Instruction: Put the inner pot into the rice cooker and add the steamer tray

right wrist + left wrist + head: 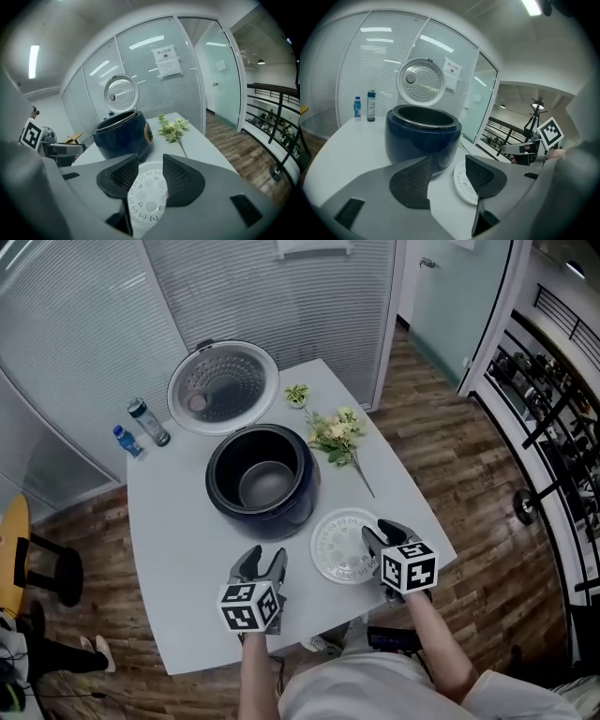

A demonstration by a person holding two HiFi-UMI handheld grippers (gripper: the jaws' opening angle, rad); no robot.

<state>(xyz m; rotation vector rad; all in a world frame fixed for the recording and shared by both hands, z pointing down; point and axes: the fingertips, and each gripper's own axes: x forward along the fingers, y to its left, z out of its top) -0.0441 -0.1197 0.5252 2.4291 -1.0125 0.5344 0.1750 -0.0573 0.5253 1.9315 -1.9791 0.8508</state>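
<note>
**Where are the cooker and the tray?**
The dark blue rice cooker [291,507] stands mid-desk [178,540] with its lid [223,385] raised. The inner pot [267,486] is seated inside. The white steamer tray [337,545] lies flat just beside the cooker, at its right front.

**And the tongs?**
Both are released and hold nothing. The left tongs [263,559] hover before the cooker. The right tongs [383,532] hover over the tray's right edge, and the tray shows between their parted jaws.

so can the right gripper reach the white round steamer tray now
Probably yes: the right gripper is just by the white round steamer tray, jaws apart and lined up on it, nothing between.
</note>
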